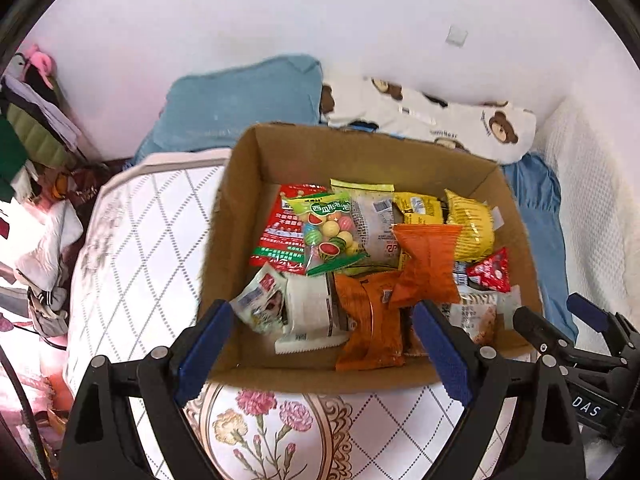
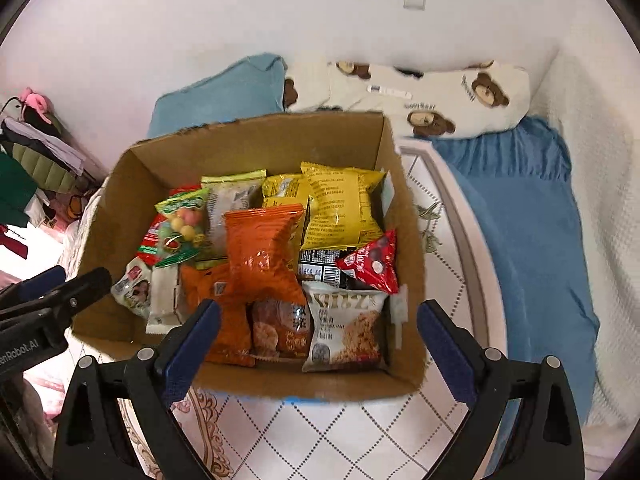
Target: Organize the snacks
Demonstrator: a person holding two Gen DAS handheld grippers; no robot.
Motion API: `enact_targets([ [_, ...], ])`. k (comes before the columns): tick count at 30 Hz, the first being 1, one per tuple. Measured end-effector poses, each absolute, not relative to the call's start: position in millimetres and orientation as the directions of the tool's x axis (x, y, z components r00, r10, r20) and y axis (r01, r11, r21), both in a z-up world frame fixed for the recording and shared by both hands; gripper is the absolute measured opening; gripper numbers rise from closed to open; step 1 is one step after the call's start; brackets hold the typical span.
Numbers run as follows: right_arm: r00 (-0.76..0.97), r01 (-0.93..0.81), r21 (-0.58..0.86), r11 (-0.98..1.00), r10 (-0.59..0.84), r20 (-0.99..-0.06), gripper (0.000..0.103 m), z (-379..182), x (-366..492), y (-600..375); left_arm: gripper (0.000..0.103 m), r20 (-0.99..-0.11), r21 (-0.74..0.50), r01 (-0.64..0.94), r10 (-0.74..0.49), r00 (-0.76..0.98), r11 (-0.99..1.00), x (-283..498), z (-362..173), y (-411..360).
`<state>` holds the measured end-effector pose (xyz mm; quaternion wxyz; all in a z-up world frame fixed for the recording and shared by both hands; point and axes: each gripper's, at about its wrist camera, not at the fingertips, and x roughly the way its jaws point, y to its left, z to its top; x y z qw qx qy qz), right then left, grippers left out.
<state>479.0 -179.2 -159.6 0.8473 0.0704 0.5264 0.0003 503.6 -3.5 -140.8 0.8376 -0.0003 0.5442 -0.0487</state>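
White wall (image 1: pixel 280 12), quilted bed (image 1: pixel 132 232), pillows (image 1: pixel 240 100)

Your left hand-held gripper (image 1: pixel 322 344) shows two black plastic finger arms, each lined on its inner face with a ribbed blue pad (image 1: pixel 204 346). Silver round pivot screws (image 1: pixel 159 353) dot the black linkages. Your right hand-held gripper (image 2: pixel 318 342) is built alike: black arms, blue pads (image 2: pixel 442 346), silver screws (image 2: pixel 491 354). In the left wrist view, white letters "DAS" (image 1: pixel 587 411) mark the right gripper's body; in the right wrist view, the left gripper's body bears white lettering "enRobot.AI" (image 2: pixel 18 353).
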Motion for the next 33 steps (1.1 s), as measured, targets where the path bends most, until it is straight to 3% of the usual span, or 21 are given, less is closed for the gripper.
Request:
enact_targets([
  [22, 0.708, 0.033, 0.094, 0.995, 0.043, -0.705, 0.102, -45, 285, -164, 0.093, -0.745, 0.013, 0.086, -0.048, 0.665, 0.996, 327, -42, 10],
  [33, 0.758, 0.035, 0.078, 0.996, 0.025, -0.652, 0.103, -12, 216, -162, 0.093, -0.729, -0.013, 0.095, -0.075, 0.680, 0.995, 286, -30, 18],
])
